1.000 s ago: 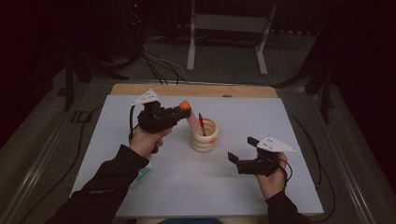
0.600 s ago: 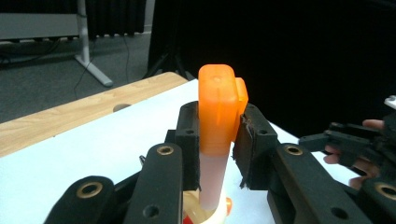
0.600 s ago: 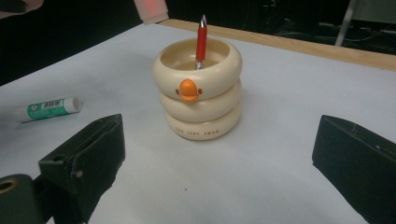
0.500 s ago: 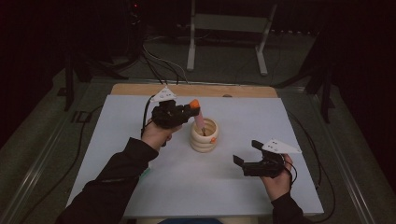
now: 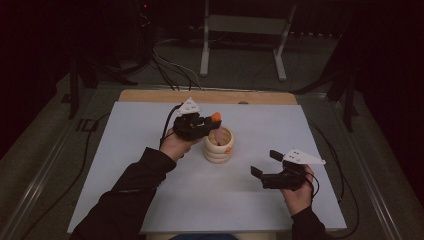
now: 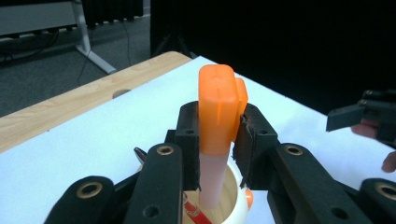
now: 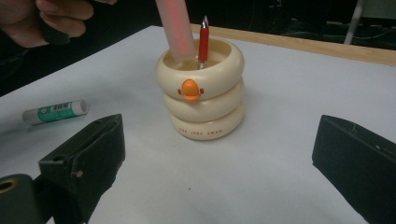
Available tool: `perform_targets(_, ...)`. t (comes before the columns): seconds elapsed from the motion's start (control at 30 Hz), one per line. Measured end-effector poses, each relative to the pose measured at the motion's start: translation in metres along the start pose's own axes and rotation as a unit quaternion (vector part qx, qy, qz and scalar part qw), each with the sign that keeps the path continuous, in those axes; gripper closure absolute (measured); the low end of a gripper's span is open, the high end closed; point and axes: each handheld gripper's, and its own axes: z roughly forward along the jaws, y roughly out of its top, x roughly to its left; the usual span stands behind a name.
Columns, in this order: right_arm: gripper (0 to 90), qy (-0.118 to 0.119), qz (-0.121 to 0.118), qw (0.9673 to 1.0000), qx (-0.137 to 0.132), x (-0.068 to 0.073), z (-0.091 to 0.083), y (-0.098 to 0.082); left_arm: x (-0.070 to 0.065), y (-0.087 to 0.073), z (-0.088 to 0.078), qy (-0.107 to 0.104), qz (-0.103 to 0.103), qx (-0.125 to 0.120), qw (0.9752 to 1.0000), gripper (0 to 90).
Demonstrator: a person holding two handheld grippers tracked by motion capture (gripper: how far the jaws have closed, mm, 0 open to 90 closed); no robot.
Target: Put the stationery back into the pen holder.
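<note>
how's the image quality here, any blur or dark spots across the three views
High view: dim, surroundings nearly black, white table lit. Left gripper view: orange-capped marker sharp, background black. Right gripper view: duck-faced holder crisp, near jaws soft, marker's barrel pale and washed out.

Red pen (image 7: 204,41) crowds the holder (image 7: 205,100); table (image 5: 150,130) around open

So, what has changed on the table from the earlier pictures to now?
The left claw, shut on the orange-capped marker, moved from the left toward the duck cup and down; the marker's lower end now stands inside the cup. The right claw stayed open near the table's right side. The cup and its red pen kept their place.
</note>
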Motion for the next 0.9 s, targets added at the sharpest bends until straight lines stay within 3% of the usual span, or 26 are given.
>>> perform_targets(0.33, 2.3, -0.001, -0.002, 1.0000, 0.002, 0.000, 0.001, -0.001, 0.000, -0.008, 0.016, -0.007, -0.001, 0.006, 1.0000, 73.5)
perform_targets(0.53, 2.3, 0.006, -0.002, 1.0000, 0.003, 0.001, 0.002, -0.001, -0.001, -0.011, 0.025, -0.001, 0.003, 0.011, 0.9999, 73.5)
perform_targets(0.9, 2.3, 0.009, 0.004, 0.9999, 0.003, 0.001, 0.002, 0.000, 0.003, -0.013, 0.035, 0.016, -0.016, 0.025, 0.9994, 73.4)
